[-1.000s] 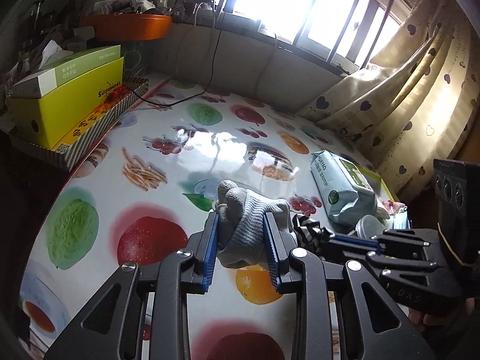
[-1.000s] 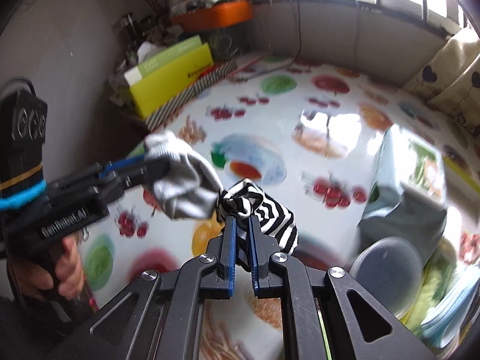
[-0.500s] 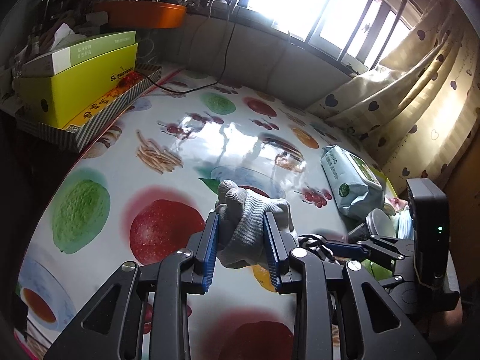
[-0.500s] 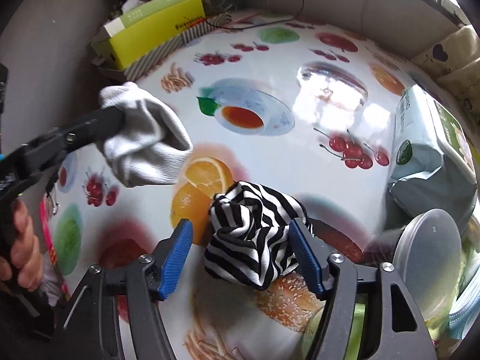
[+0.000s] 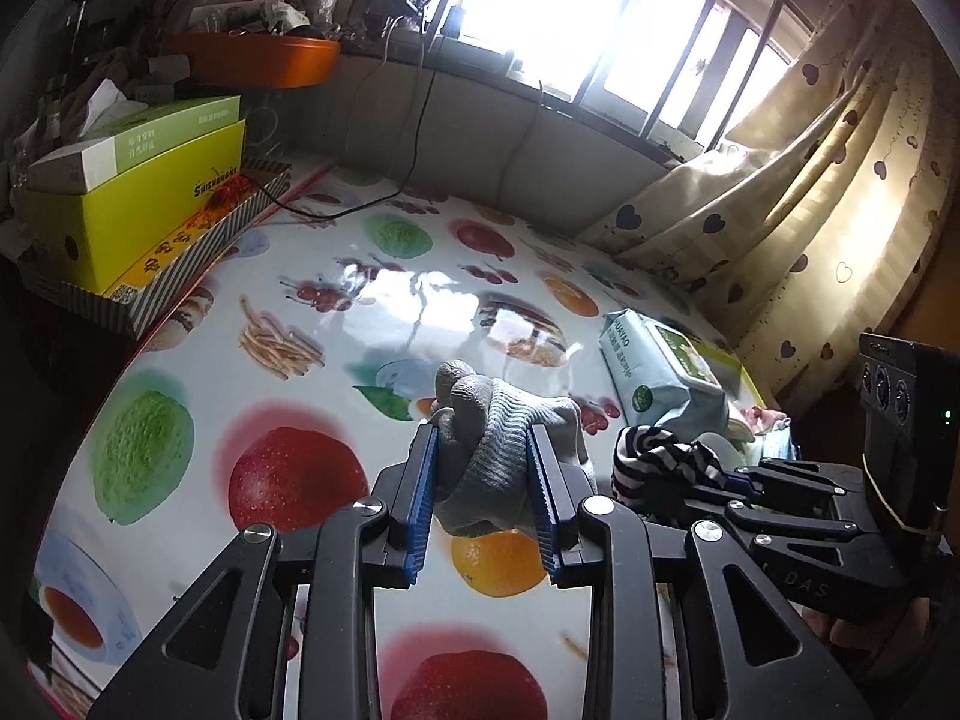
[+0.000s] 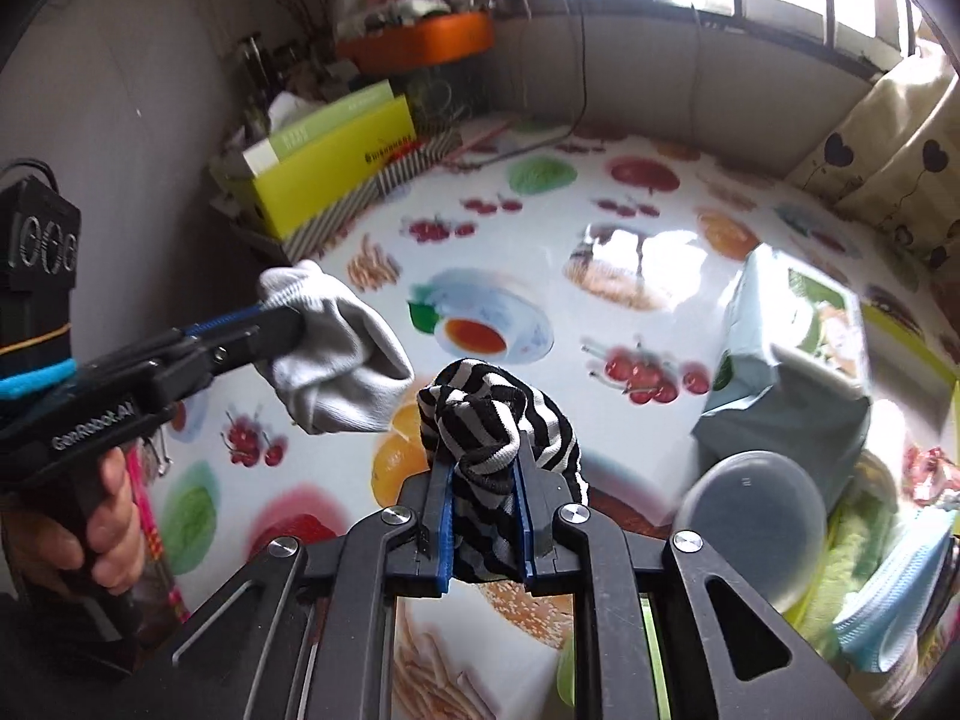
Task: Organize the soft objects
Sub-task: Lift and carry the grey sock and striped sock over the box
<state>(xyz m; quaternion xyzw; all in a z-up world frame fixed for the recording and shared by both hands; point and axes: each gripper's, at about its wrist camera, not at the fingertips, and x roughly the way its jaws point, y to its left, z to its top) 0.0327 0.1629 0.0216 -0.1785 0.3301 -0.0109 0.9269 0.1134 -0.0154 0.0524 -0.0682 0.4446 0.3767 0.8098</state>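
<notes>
A balled grey-white sock sits between the blue pads of my left gripper, which is shut on it above the fruit-print table. In the right wrist view the same sock hangs from the left gripper at the left, with a hand on its handle. My right gripper has a black-and-white striped sock bunched between its pads. Its jaws are closing and the pads press on the fabric. In the left wrist view that striped sock and the right gripper lie just right of the grey sock.
A pale green wipes pack lies on the table's right side, with a round translucent lid and green and blue cloths near it. A yellow box on a striped tray stands at the back left. A heart-print curtain hangs at the right.
Half a second ago the right jaws stood wide around the striped sock low over the table. Now they are narrowed on it and it sits higher. The left gripper kept hold of its sock.
</notes>
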